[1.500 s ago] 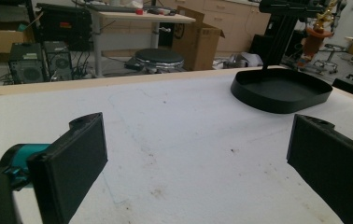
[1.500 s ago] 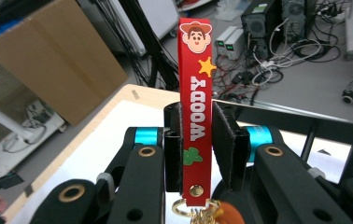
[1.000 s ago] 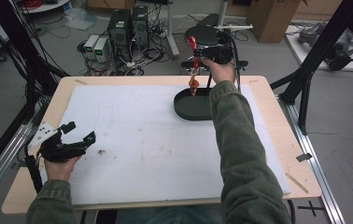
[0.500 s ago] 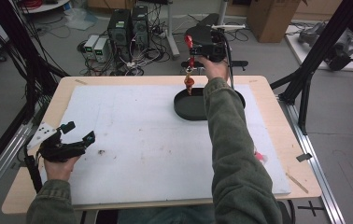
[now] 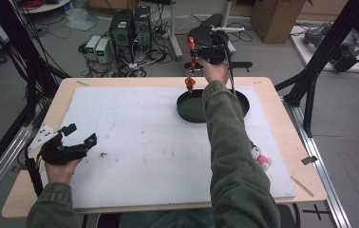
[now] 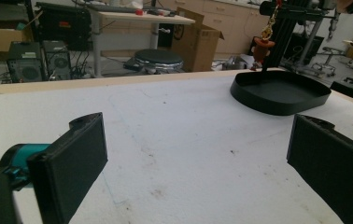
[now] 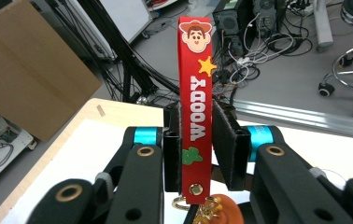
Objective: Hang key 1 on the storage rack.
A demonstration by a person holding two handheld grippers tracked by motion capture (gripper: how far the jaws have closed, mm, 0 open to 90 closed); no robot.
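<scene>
Since the earlier frames the right claw has shifted toward the far edge of the counter and a little lower, carrying the strap with it; the charm now hangs over the far left rim of the tray rather than over its middle. The left claw has kept its place at the near left.

The right claw is closed on the strap: in the right gripper view its two black pads press both faces of the red band, which reads WOODY and carries a cartoon face, a yellow star and a green cactus. The band's long axis runs along the claw's own line, the face end sticking out past the pads, the riveted end with its gold clasp sitting back between the claw's arms. In the high view the strap hangs nearly upright, with the orange charm dangling from its lower end just above the tray.

From the left gripper view the charm shows above the tray's far side.

The left claw stands wide open and holds nothing, low over the white mat, well apart from the tray. A small plush toy lies at the near right, beside the person's sleeve.
</scene>
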